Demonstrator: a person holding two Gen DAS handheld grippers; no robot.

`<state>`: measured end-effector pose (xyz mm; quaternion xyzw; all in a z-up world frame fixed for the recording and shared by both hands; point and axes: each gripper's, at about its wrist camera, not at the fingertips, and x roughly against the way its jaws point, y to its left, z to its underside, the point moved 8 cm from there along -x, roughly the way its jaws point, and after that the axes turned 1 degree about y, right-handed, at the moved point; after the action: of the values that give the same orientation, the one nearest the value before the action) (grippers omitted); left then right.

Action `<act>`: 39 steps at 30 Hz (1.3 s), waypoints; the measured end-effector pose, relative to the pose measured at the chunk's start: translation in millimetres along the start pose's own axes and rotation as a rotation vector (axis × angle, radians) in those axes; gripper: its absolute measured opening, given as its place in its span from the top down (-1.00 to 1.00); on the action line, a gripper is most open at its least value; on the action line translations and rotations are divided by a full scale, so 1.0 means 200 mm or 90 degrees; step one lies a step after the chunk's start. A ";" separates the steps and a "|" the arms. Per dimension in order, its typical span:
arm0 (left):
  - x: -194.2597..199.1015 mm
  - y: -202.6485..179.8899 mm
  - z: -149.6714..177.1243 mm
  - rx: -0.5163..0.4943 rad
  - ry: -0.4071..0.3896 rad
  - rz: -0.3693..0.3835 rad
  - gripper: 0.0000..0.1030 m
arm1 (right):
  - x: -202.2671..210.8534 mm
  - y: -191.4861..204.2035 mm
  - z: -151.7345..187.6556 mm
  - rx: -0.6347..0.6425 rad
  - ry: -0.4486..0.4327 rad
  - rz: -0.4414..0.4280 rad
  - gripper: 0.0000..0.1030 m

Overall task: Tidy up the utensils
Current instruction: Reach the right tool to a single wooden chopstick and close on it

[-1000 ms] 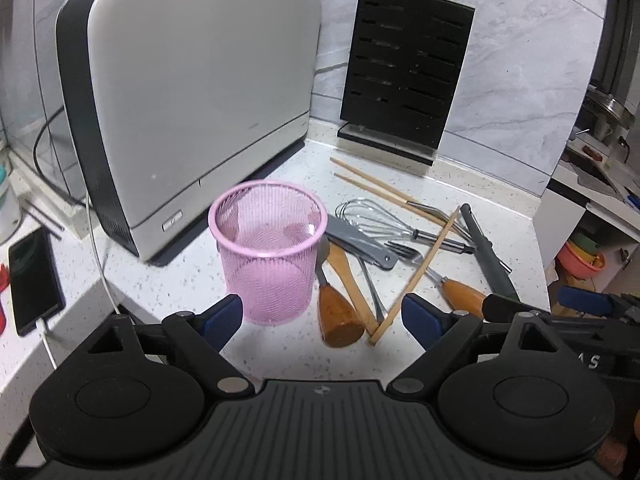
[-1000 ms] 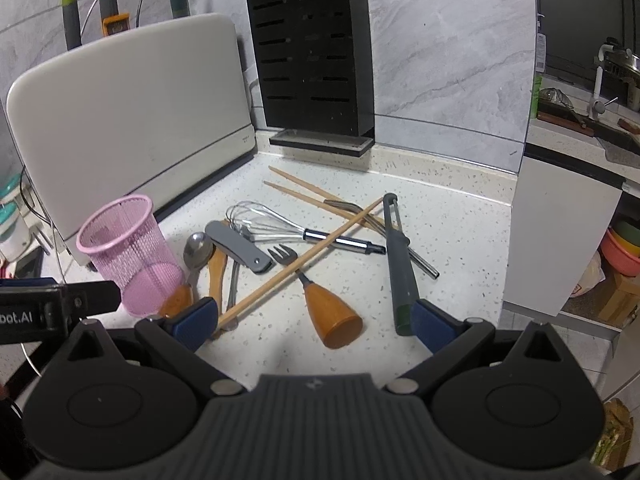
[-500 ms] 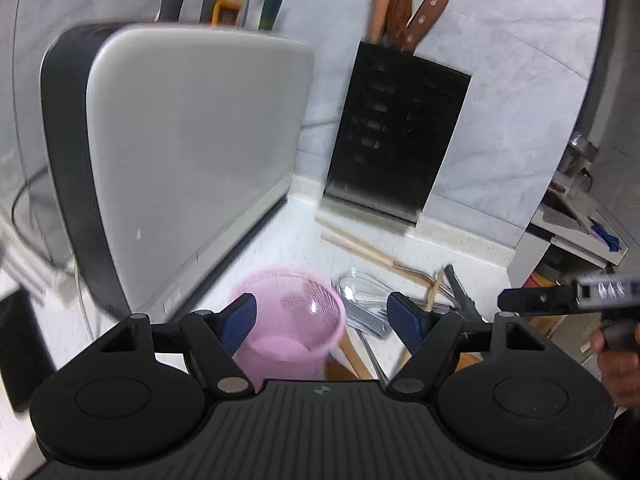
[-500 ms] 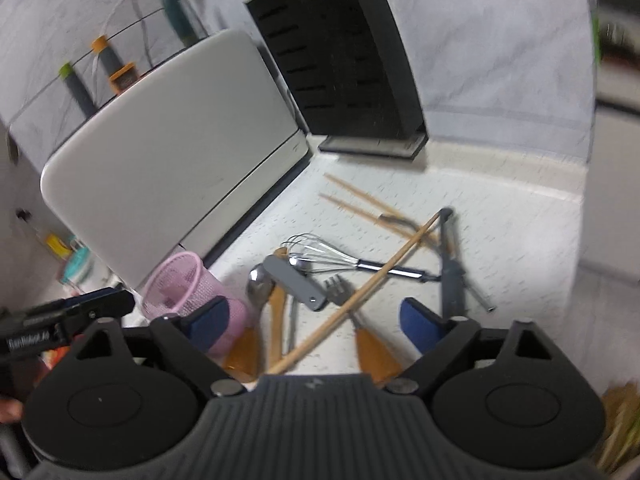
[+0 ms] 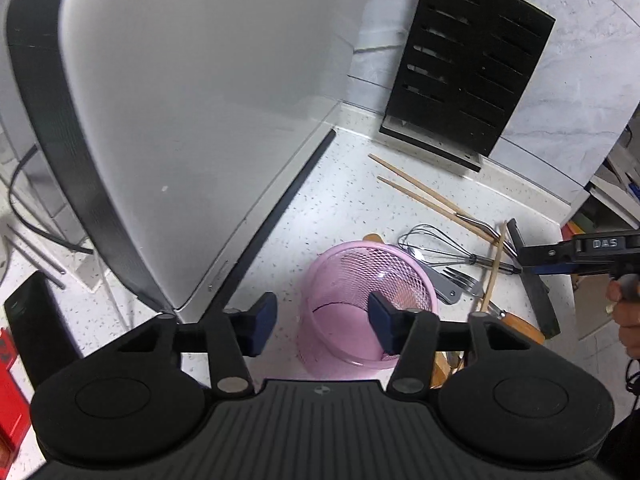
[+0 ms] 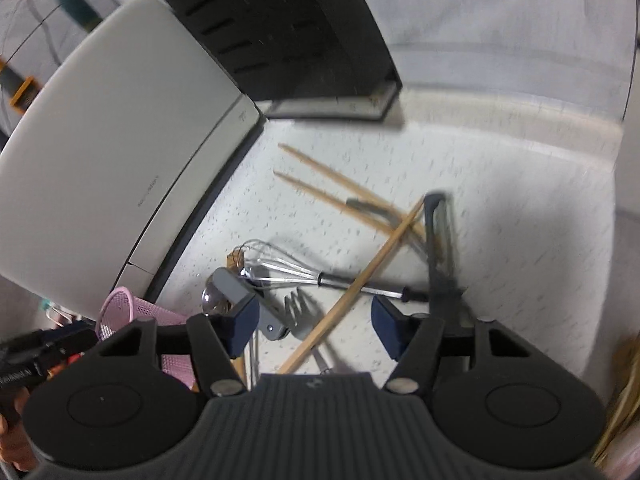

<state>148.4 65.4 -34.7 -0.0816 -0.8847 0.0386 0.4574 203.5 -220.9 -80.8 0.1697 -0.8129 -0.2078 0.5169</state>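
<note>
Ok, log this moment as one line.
left gripper: closing, empty, at pink basket | right gripper: closing, empty, over utensil pile

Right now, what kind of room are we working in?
Most likely a home kitchen: a speckled countertop holds a black knife block, a wire whisk and wooden chopsticks, beside a pink mesh cup.
</note>
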 end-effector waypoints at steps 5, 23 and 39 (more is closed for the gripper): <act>-0.05 0.03 -0.01 0.021 0.023 0.010 0.04 | -0.07 0.01 0.01 -0.010 0.014 -0.015 0.08; -0.16 0.05 -0.02 0.054 0.037 -0.027 0.76 | -0.25 -0.05 0.01 -0.105 0.045 0.006 0.49; -0.17 0.03 -0.01 0.032 0.038 -0.033 0.79 | -0.32 -0.05 -0.02 -0.131 0.051 0.013 0.86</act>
<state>169.8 64.6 -61.5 -0.0480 -0.8710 0.0467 0.4867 233.8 -199.0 -135.2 0.1157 -0.7675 -0.2782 0.5658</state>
